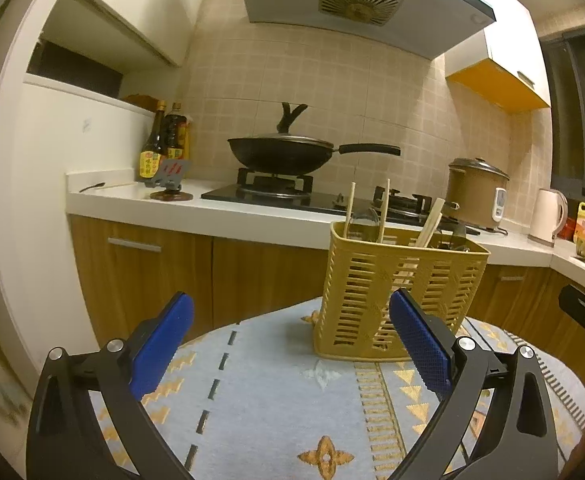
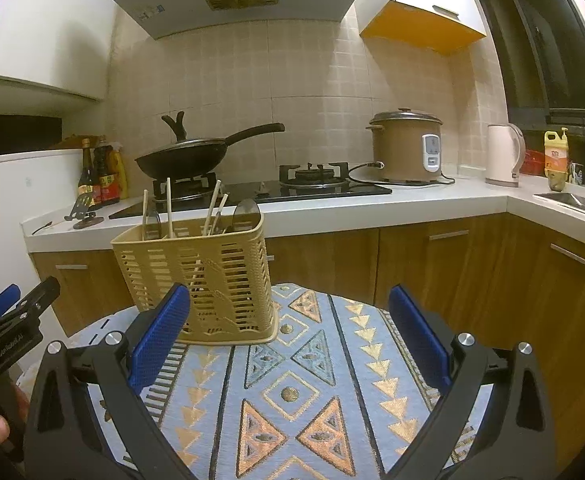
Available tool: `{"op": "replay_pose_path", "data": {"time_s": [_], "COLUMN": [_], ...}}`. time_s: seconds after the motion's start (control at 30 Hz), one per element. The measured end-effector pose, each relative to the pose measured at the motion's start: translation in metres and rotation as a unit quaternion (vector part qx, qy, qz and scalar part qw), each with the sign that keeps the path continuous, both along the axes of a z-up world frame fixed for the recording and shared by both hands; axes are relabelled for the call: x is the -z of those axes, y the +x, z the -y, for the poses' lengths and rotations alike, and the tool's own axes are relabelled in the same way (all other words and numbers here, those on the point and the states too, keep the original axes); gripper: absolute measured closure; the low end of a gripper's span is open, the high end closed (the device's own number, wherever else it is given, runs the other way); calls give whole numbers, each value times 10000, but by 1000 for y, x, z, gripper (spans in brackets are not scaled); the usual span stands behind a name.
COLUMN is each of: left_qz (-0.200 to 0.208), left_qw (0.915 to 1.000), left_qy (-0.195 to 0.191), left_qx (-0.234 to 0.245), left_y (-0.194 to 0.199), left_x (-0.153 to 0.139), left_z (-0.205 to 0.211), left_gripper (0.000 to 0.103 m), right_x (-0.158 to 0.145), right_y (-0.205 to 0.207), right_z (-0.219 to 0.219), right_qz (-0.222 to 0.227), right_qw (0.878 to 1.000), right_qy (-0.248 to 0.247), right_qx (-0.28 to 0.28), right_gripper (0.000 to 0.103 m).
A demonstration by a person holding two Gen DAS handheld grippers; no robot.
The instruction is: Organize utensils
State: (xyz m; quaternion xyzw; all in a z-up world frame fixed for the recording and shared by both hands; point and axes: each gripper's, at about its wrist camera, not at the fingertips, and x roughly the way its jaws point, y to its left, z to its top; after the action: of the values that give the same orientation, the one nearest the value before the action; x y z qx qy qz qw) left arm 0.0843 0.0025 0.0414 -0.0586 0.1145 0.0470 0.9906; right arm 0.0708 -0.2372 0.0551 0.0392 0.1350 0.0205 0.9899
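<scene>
Only the utensil basket [image 2: 208, 280] with upright chopsticks [image 2: 169, 208] blocks the otherwise bare tablecloth [image 2: 292, 392].

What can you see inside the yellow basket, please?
The yellow basket holds wooden chopsticks and spoons, standing up; their lower ends are mostly hidden behind its slatted wall.

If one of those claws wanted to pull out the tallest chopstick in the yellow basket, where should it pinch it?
Pinch the bare upper end of the tallest chopstick, coming down from above. It stands nearly upright in the yellow basket, so only the part above the rim is free; the slotted walls block any side grasp. Both the right claw and the left claw are open and empty.
</scene>
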Motion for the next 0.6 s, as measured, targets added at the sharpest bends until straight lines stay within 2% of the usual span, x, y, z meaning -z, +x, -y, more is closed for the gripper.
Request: {"op": "replay_pose_path", "data": {"time_s": [0.6], "left_qz": [-21], "left_qw": [9998], "left_qy": [154], "left_qx": [139], "left_y": [1], "left_x": [1], "left_z": [7], "left_gripper": [8], "right_x": [2], "right_y": [3], "right_z": [-6], "right_qz": [-68], "right_qw": [9999], "right_qy": [-151], "right_qx": [15], "right_gripper": [8]}}
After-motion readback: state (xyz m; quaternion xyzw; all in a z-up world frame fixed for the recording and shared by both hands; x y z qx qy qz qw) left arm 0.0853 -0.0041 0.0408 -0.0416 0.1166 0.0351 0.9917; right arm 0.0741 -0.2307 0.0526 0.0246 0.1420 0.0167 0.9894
